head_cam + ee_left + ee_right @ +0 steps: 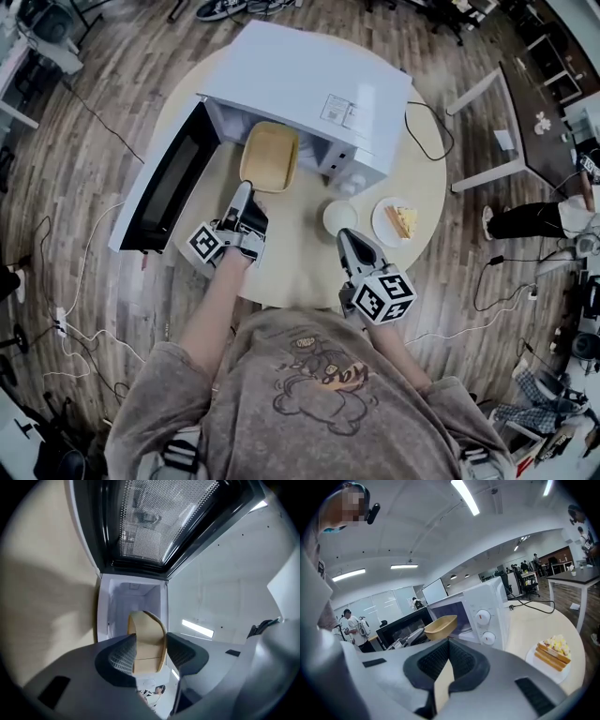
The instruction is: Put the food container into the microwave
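Observation:
A tan food container (269, 155) hangs level at the mouth of the white microwave (309, 84), whose door (164, 183) stands swung out to the left. My left gripper (247, 190) is shut on the container's near rim. In the left gripper view the container (149, 634) sits clamped between the pads, in front of the lit cavity (133, 603). My right gripper (351, 244) is shut with nothing in it, low over the table front; its view shows the closed jaws (448, 642), the container (440, 626) and the microwave's dials (483, 617).
The microwave stands on a round beige table (300, 253). A white cup (339, 217) and a plate with a sandwich (400, 222) sit right of the container. A power cord (427, 141) trails over the table's right side. Desks and chairs ring the table.

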{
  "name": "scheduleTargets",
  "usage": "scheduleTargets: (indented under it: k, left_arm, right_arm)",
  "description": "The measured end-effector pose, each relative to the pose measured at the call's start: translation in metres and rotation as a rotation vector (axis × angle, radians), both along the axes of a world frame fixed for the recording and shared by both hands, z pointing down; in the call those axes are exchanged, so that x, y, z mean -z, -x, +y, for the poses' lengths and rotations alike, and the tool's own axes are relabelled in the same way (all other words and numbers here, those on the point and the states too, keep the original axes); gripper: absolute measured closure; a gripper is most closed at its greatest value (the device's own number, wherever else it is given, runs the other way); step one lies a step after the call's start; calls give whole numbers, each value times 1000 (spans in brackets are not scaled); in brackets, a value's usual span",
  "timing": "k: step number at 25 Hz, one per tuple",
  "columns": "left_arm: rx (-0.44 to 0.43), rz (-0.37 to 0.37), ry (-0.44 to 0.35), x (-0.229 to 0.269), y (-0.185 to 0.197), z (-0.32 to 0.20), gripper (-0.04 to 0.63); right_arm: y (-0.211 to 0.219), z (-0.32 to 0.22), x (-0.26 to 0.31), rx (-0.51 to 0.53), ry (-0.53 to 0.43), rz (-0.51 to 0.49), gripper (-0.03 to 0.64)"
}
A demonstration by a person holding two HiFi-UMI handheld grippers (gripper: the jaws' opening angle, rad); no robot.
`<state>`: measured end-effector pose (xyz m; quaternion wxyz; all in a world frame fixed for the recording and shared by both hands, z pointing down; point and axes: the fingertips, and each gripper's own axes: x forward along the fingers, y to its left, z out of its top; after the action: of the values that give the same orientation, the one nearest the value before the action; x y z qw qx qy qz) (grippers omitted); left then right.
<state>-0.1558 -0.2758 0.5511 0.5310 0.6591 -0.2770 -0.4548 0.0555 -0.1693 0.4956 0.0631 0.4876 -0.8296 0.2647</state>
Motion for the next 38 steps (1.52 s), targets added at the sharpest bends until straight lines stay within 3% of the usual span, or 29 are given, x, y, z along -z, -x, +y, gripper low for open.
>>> scheduleTargets:
  k: [12,20,38]
  left_arm:
    - [-32,-25,19,-22,-13,-44,376]
    - [-18,7,26,-29,-14,-69,376]
    - [-25,32,61,-44,-15,-83,377]
  right_arm:
    - [-9,-2,-3,-36,19,6,617]
    - [-16,-5,-6,-61,33,12,617]
    - [-18,-9,-16,-72,67,11,617]
